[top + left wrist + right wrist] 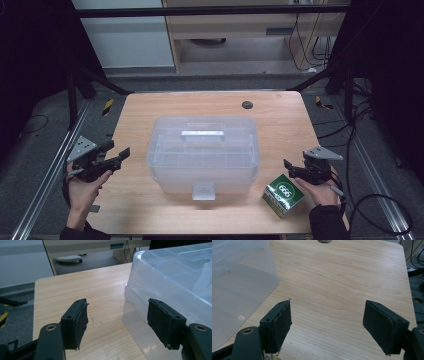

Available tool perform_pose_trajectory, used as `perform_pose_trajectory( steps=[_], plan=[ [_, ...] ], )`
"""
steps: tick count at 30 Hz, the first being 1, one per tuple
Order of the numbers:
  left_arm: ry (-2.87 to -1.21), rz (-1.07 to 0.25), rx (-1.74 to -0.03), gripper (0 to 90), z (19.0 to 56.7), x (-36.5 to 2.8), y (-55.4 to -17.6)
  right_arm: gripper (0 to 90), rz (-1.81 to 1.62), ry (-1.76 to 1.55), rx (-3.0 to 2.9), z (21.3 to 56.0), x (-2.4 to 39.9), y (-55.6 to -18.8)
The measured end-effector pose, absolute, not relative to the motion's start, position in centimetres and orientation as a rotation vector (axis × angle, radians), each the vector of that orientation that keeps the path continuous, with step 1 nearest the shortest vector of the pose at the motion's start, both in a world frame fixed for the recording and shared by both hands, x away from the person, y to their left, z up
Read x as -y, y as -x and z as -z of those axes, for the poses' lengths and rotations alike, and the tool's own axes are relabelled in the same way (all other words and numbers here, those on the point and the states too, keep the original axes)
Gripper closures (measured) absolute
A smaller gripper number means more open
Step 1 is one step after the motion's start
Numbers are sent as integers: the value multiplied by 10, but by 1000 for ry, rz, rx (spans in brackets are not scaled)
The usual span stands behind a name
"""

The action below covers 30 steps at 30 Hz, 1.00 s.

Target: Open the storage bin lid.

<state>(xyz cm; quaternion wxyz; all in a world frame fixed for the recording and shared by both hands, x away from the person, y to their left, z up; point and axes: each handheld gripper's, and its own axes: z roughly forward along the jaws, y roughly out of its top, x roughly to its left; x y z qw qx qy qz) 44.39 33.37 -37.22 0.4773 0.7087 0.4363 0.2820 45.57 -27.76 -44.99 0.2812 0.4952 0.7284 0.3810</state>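
Note:
A clear plastic storage box (202, 155) with a shut lid, a top handle (202, 134) and a front latch (203, 191) stands in the middle of the wooden table (150, 110). A small green carton (283, 194) marked 666 sits at the front right. My left gripper (117, 150) hovers at the table's left edge, open, with nothing between its jaws. In the left gripper view, the left gripper (117, 315) has the box (175, 277) just beyond its right jaw. My right gripper (292, 169) is open and empty just right of the carton. The right gripper view has the right gripper (327, 315) over bare wood, the box (237, 290) to its left.
A dark round grommet (247, 104) is set in the table's far side. Black frame bars and cables (360, 125) surround the table, and cabinets stand behind it. Bare wood lies on both sides of the box.

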Motion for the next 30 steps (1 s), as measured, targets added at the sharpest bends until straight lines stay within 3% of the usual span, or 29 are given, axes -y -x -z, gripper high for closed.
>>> perform_pose_trajectory(
  steps=[30],
  plan=[
    [-1898, -721, -817, 331, 292, -290, -473, 243, -1009, -1323, -1990, 449, 273, -458]
  ],
)
